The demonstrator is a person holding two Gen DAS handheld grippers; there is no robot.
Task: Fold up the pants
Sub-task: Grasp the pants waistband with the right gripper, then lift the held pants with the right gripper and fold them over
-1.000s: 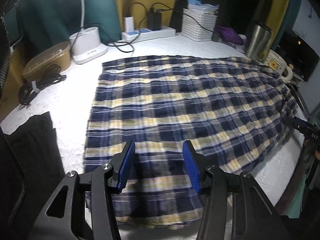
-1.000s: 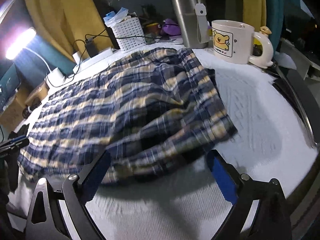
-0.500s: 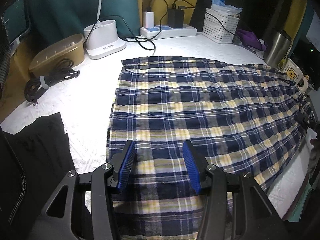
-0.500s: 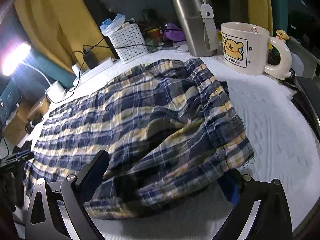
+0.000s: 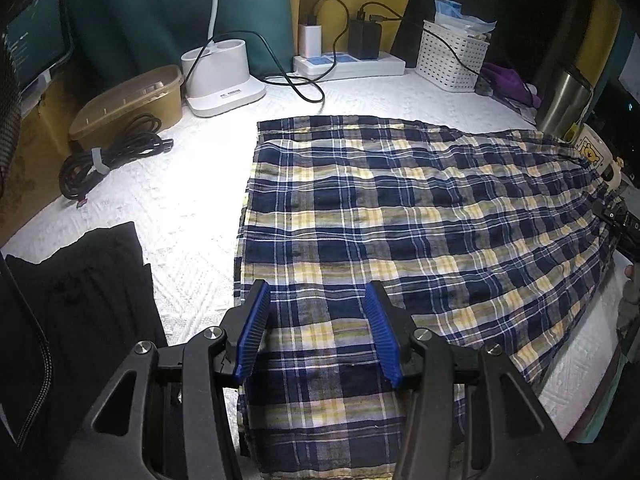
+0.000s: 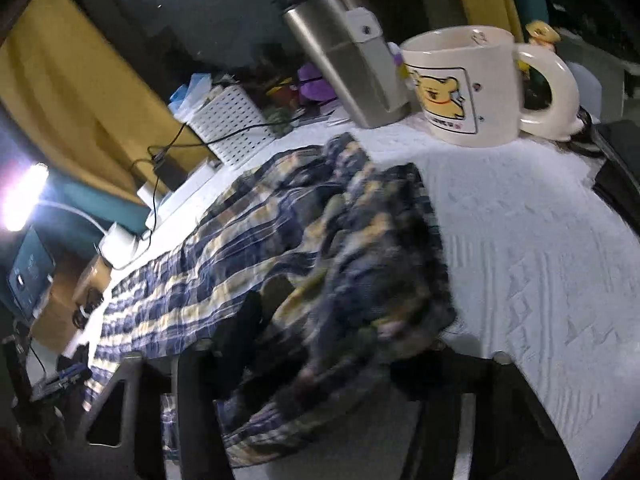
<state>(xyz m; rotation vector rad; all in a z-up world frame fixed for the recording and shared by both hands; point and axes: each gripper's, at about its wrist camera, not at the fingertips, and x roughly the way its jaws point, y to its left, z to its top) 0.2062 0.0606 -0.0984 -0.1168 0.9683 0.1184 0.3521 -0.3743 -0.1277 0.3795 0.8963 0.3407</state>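
Note:
Blue, yellow and white plaid pants lie spread flat on the white table cover. My left gripper hovers over their near end; its blue pads stand apart, the cloth lies flat beneath them and they pinch nothing. At the far right end my right gripper meets the cloth. In the blurred right wrist view the pants heap up between the closing jaws of my right gripper, which squeeze the bunched end. The right finger is hidden under the cloth.
A bear mug and a steel tumbler stand just beyond the gripped end. At the back are a white basket, a power strip and a lamp base. A black garment and coiled cable lie on the left.
The right gripper's wide jaws have come in around the end of the pants, which now bunches up between them, and its view has rolled. The left gripper's jaws stay as they were.

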